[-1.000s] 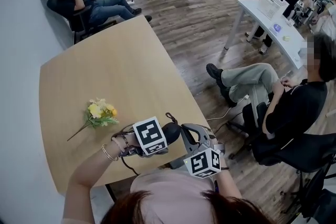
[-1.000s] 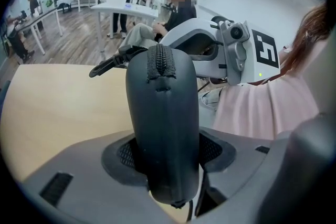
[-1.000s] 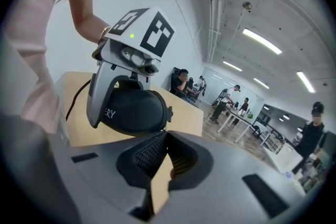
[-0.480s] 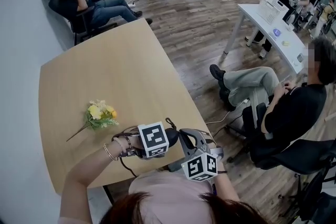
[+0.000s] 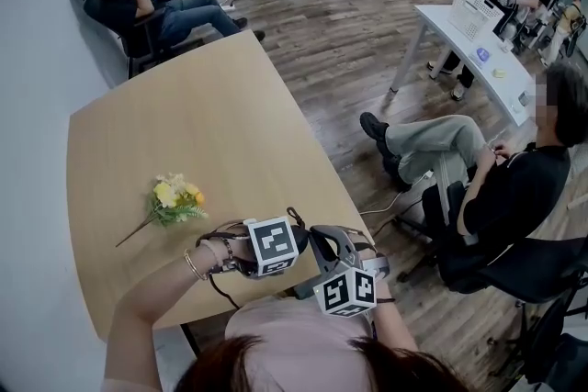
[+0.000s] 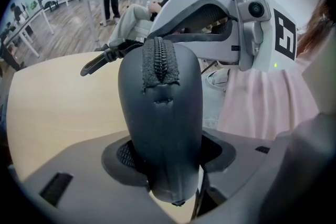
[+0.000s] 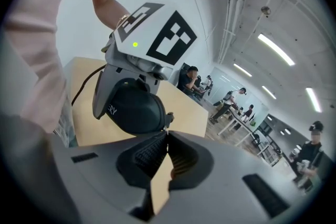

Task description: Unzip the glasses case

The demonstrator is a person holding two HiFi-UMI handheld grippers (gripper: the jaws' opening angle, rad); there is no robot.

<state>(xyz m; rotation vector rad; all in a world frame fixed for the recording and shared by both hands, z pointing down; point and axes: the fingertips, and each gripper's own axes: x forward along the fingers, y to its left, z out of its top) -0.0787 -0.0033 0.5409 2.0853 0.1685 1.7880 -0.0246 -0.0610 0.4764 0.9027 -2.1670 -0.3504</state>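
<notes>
Left gripper [image 6: 168,153]: jaws clamped on both sides of black glasses case [image 6: 160,113], held over wooden table's [image 5: 184,124] near edge | right gripper [image 7: 167,136]: tips pressed together at case's zipper end, hold on pull unclear | beyond: yellow flower sprig [image 5: 175,197] lying on table.

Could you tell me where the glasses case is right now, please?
In the left gripper view the glasses case is clamped between the jaws of the left gripper. In the head view it sits by the near edge of the table, right of the flowers.
</notes>
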